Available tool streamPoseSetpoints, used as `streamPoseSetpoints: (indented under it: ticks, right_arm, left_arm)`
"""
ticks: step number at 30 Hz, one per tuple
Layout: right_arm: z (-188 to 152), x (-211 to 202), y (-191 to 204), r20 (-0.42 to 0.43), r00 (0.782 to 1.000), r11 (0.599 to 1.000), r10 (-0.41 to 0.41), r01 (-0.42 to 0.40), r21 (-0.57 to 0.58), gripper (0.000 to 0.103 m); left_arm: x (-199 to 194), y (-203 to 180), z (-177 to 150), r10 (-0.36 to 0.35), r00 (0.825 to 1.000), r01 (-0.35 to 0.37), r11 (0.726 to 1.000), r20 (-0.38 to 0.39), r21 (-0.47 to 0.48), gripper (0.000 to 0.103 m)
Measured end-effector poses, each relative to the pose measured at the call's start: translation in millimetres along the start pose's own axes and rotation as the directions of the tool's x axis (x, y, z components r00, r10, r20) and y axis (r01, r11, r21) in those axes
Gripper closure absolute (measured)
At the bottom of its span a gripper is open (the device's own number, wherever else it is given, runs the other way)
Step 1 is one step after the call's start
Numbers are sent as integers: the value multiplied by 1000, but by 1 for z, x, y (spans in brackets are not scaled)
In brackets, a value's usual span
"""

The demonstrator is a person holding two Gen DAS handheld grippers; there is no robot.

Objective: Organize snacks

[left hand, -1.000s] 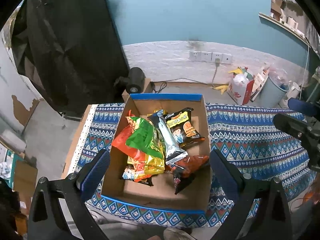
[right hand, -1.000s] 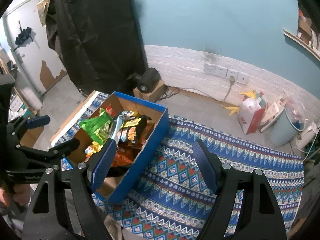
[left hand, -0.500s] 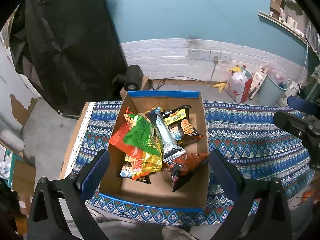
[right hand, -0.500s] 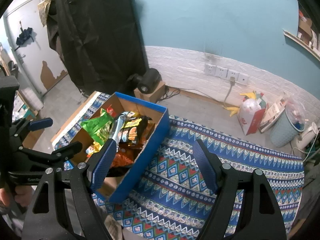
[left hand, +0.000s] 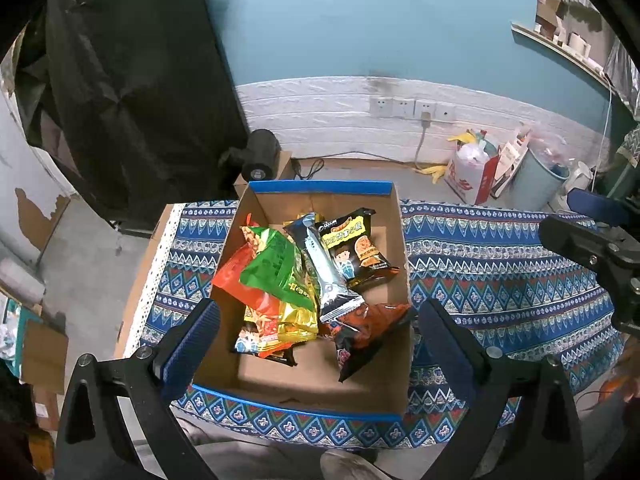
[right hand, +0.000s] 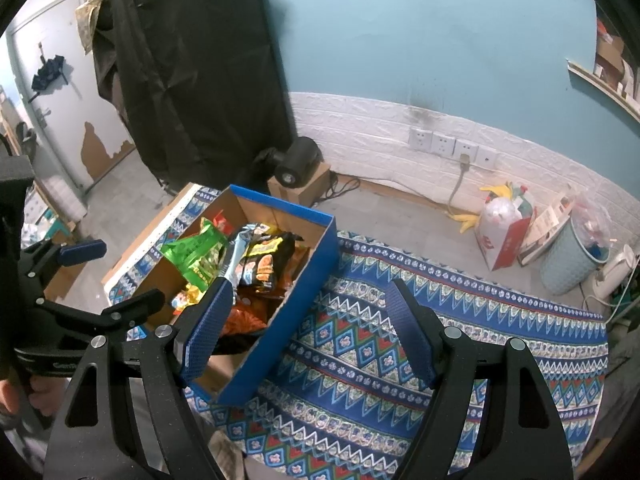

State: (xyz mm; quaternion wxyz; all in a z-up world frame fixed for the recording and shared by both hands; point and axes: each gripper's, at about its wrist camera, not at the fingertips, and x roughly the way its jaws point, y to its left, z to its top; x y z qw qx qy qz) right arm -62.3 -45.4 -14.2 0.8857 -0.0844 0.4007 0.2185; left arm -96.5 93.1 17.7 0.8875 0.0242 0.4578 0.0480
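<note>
Left gripper point(left hand: 316, 344) pulled slightly back and up from the cardboard box point(left hand: 320, 394), box's far edge lower in its view, right gripper point(right hand: 308, 328) barely shifted

I see an open blue-edged cardboard box point(left hand: 276, 380) on the worktop, holding a loose heap of snack packets: a green one point(left hand: 276, 272) on top, a silver bar point(left hand: 324, 272), a black pack point(left hand: 356, 244), an orange-red bag point(left hand: 364, 332).

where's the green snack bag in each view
Left wrist view: the green snack bag lies left of centre, on top of the pile in the cardboard box, beside the silver packet.
Right wrist view: the green snack bag sits left of centre, at the box's far left side.
Shared landmark: the wall sockets on the white brick strip.
</note>
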Motion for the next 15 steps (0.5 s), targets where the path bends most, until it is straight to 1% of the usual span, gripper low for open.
streamPoseSetpoints:
  ticks: [5, 12, 15]
  right_arm:
    - [-1, 1, -1, -3, 1000, 1000, -5, 5, -2, 25]
    - [-2, 1, -2, -5, 1000, 1000, -5, 5, -3, 25]
    - [-1, 1, -2, -5, 1000, 1000, -6, 6, -3, 25]
  left_arm:
    - [1, -1, 0, -13, 1000, 13, 1000, -9, -1, 3]
    - [-2, 0, -2, -41, 999, 41, 999, 5, -11, 3]
    - [0, 0, -2, -35, 999, 35, 999, -9, -13, 3]
